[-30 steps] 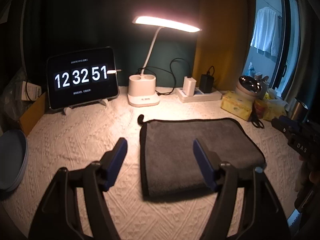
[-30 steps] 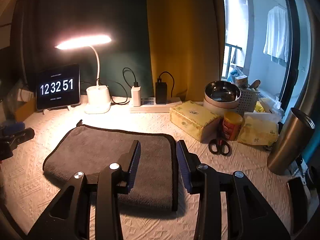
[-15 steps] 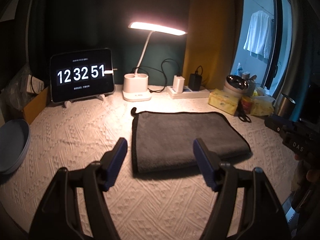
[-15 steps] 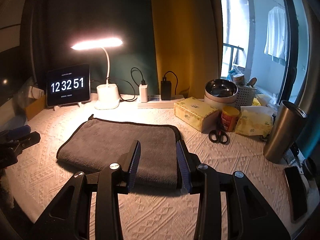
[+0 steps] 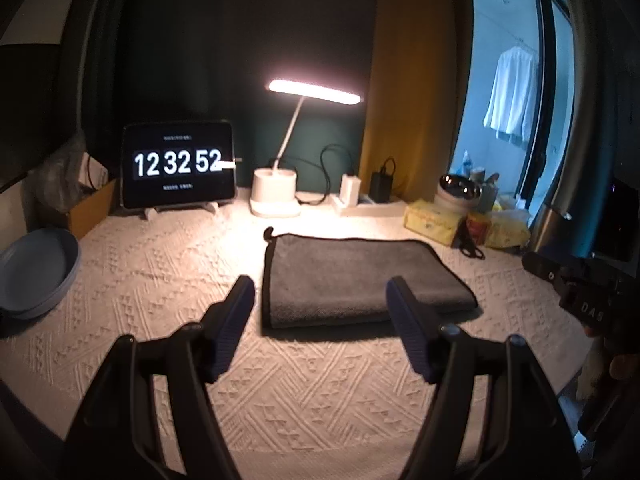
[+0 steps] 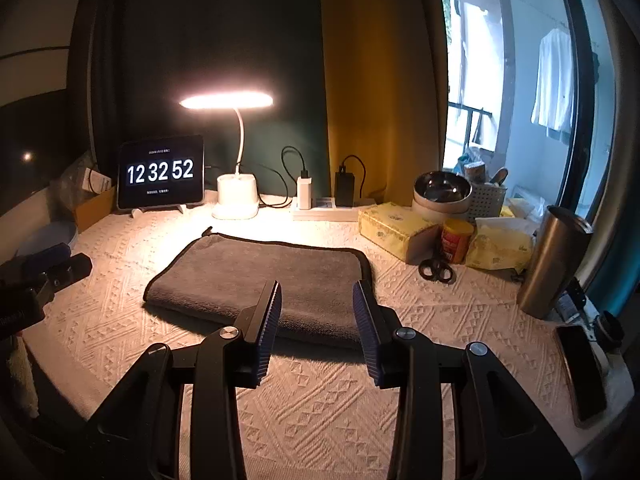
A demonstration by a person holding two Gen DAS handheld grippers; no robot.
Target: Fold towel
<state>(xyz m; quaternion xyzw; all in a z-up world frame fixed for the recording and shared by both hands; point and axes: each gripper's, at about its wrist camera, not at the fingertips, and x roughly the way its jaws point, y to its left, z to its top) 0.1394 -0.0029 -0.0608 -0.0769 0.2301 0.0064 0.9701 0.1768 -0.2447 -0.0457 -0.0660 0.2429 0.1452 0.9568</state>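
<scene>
A grey towel (image 5: pixel 356 276) lies folded flat on the white textured tablecloth (image 5: pixel 168 264), with a small loop at its back left corner. It also shows in the right wrist view (image 6: pixel 272 276). My left gripper (image 5: pixel 320 292) is open and empty, raised in front of the towel's near edge. My right gripper (image 6: pixel 316 300) is open and empty, raised over the towel's near right part. Neither touches the towel. The right gripper also shows at the right edge of the left wrist view (image 5: pixel 576 288).
At the back stand a tablet clock (image 5: pixel 178 166), a lit desk lamp (image 5: pixel 276 196) and a power strip with chargers (image 6: pixel 324 208). A blue bowl (image 5: pixel 34 268) sits far left. Tissue packs (image 6: pixel 394 230), scissors (image 6: pixel 438 270), a steel tumbler (image 6: pixel 554 260) and a phone (image 6: pixel 582 374) crowd the right.
Both grippers have pulled back and up from the towel, so it looks smaller and farther. The towel stays folded and still. The clock went from 12:32:51 to 12:32:52.
</scene>
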